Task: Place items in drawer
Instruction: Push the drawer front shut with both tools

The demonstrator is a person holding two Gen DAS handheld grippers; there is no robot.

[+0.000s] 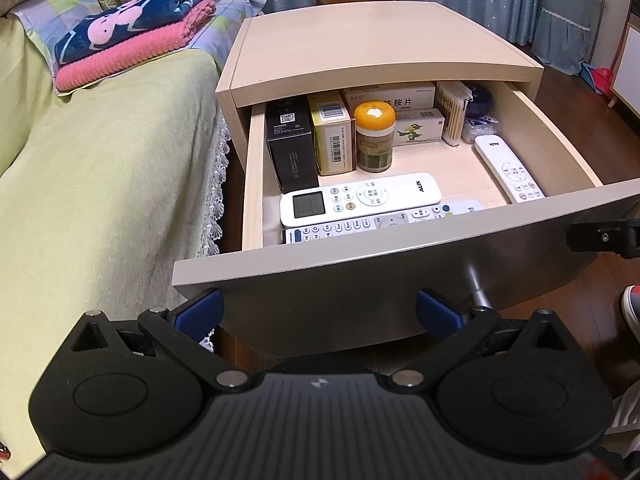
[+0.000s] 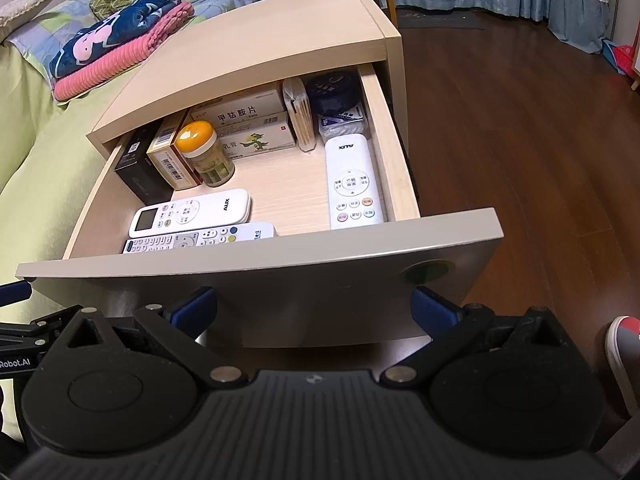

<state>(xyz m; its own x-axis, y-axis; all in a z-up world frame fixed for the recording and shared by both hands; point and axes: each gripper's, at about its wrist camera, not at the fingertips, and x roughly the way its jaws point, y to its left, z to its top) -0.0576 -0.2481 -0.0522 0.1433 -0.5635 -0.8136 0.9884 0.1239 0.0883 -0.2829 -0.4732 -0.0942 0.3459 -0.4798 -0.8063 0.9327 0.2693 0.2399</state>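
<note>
My left gripper hangs just in front of the drawer front, its blue pads spread wide with nothing between them. My right gripper sits likewise before the drawer front, jaws parted and empty; its black tip shows at the right edge of the left view.

The drawer stands pulled out of the bedside cabinet. Just behind the drawer front lie two white remotes side by side: a slim many-buttoned remote nearest the front, and a remote with a screen touching it from behind. A third white remote lies lengthwise along the drawer's right wall.

Farther back from the drawer front, a black box stands at the left wall, a yellow box beside it, then an orange-lidded jar. Behind the jar sit two white medicine boxes, cotton swabs and a dark round tin.

Beyond the cabinet's left side, folded blankets rest on the bed.
</note>
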